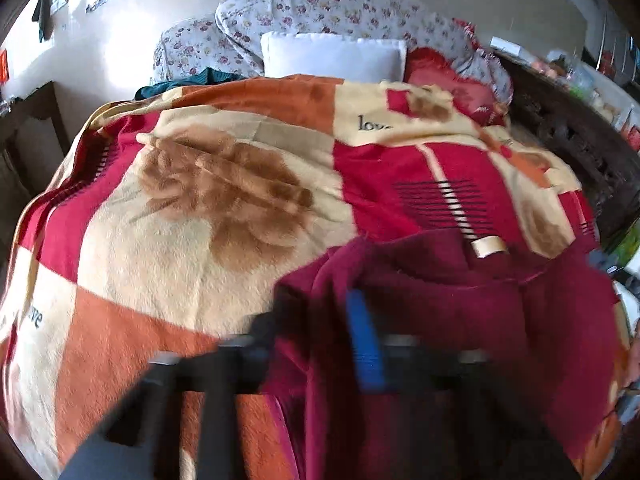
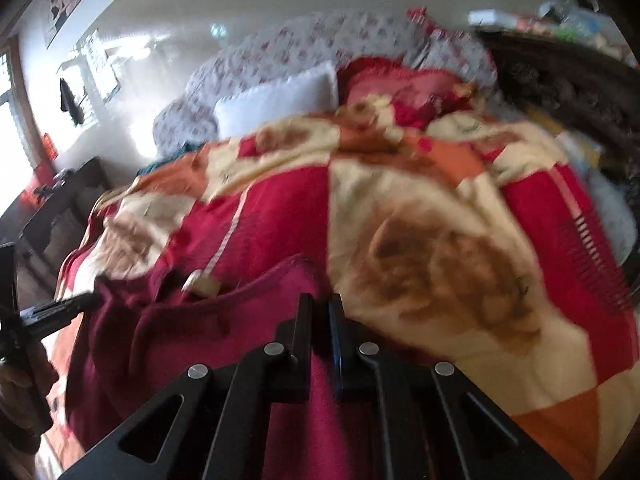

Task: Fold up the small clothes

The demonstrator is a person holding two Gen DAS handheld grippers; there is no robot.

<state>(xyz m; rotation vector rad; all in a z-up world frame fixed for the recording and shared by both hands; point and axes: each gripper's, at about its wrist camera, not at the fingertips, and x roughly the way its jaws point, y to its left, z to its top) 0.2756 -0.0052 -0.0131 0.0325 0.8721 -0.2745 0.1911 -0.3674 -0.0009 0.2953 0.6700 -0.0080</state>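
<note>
Right hand-held gripper [image 2: 320, 304] lower centre of right view, fingers pinched on edge of maroon garment [image 2: 180, 340]. Left hand-held gripper [image 1: 320, 300] blurred, lower centre of left view, buried in same cloth; cannot tell whether clenched. Garment lies on patterned blanket [image 1: 180, 220] on bed. You keep both edges taut and level, lay fold flat, align hems before letting go.

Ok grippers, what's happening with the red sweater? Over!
Right gripper shut on maroon sweater. Left gripper also at it, grip blurred. Sweater unfolded on blanket. Nothing blocking.
</note>
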